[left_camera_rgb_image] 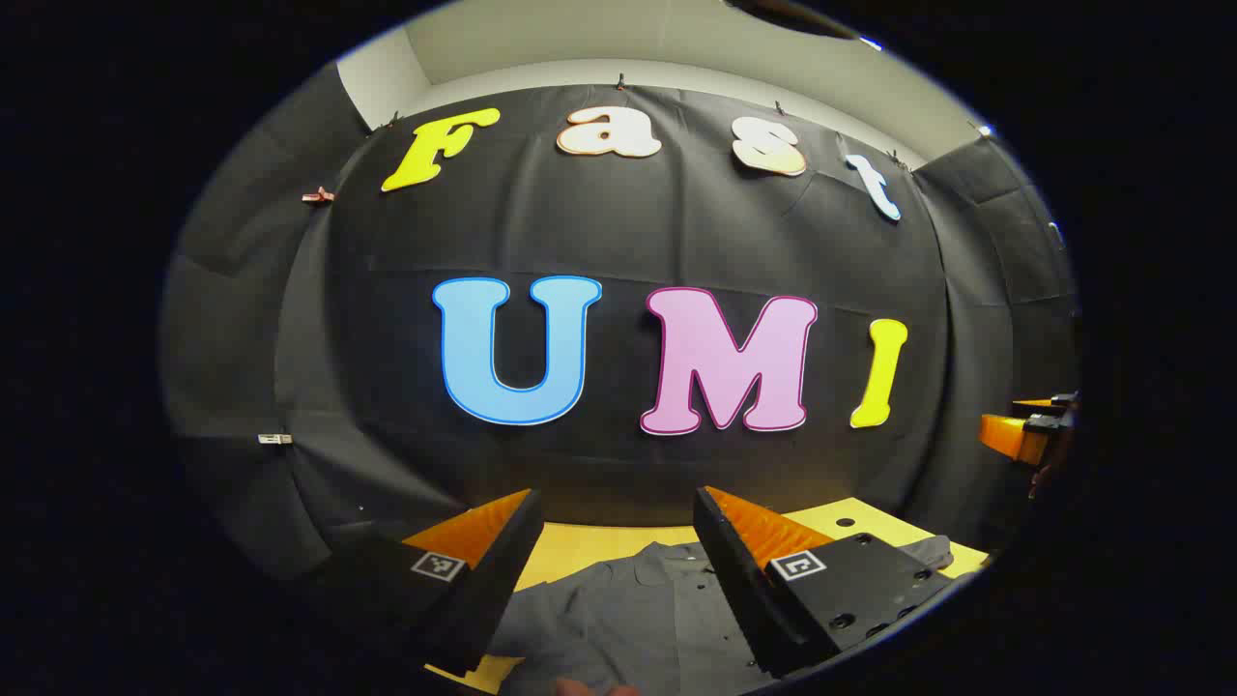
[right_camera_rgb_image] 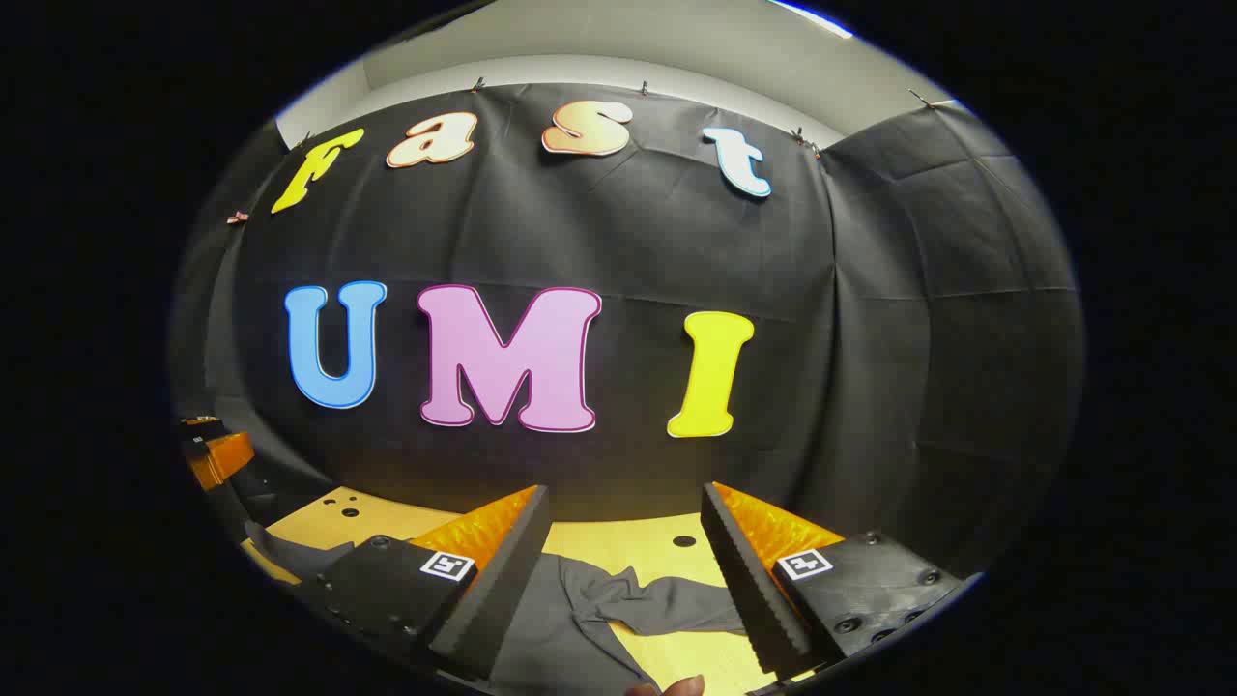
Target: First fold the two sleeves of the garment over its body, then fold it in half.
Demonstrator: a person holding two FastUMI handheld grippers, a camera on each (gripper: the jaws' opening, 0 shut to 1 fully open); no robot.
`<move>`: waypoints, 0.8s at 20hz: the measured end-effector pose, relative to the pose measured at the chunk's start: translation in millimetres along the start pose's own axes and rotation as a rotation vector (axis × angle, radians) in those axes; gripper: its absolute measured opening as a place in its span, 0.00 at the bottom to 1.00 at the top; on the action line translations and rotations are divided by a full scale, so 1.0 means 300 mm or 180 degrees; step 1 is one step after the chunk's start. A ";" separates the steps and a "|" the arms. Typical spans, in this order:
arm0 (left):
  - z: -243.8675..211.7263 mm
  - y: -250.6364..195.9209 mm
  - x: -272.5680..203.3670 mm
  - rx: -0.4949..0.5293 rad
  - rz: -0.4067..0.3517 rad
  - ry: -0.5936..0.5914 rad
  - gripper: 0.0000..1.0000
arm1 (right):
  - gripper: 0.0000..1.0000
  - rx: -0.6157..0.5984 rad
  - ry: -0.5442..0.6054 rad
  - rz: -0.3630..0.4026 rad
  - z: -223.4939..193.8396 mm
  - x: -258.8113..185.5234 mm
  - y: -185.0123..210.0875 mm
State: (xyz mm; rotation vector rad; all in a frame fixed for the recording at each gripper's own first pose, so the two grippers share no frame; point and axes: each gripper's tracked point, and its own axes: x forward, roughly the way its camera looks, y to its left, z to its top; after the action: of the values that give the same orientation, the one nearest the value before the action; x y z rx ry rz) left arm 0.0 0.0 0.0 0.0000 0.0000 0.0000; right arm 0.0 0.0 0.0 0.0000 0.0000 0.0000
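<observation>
Grey garment (left_camera_rgb_image: pixel 618 619) half cut off below, sleeve (right_camera_rgb_image: pixel 667 604) rumpled on table (right_camera_rgb_image: pixel 638 541)

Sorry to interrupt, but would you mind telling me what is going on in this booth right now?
A person holds a claw in each hand above a grey shirt spread on a yellow table. The left claw and the right claw are both open and raised, gripping nothing. One sleeve lies out to the side, so the folding looks not yet begun.
</observation>
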 end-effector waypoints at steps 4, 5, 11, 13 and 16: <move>-0.007 -0.014 0.008 0.0008 0.0005 0.0036 0.99 | 0.98 -0.0050 0.0008 0.0015 -0.006 0.004 -0.009; -0.012 -0.014 0.010 0.0012 0.0007 0.0046 0.99 | 0.98 -0.0043 0.0031 0.0009 -0.011 0.002 -0.012; -0.011 -0.046 0.013 0.0020 -0.0029 0.0055 0.99 | 0.98 -0.0030 0.0017 -0.0044 -0.004 0.004 -0.045; -0.012 -0.056 0.017 0.0010 -0.0036 0.0069 0.99 | 0.98 -0.0045 0.0030 -0.0032 -0.009 0.003 -0.048; -0.014 -0.073 0.016 0.0007 -0.0048 0.0094 0.99 | 0.98 -0.0050 0.0029 -0.0037 -0.005 0.002 -0.061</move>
State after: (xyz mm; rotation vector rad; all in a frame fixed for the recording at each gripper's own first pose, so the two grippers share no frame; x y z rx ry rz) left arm 4.9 -21.8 -4.3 0.0020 0.0296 -0.0151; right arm 0.7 -18.4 -1.6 -0.0157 0.0090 -0.0117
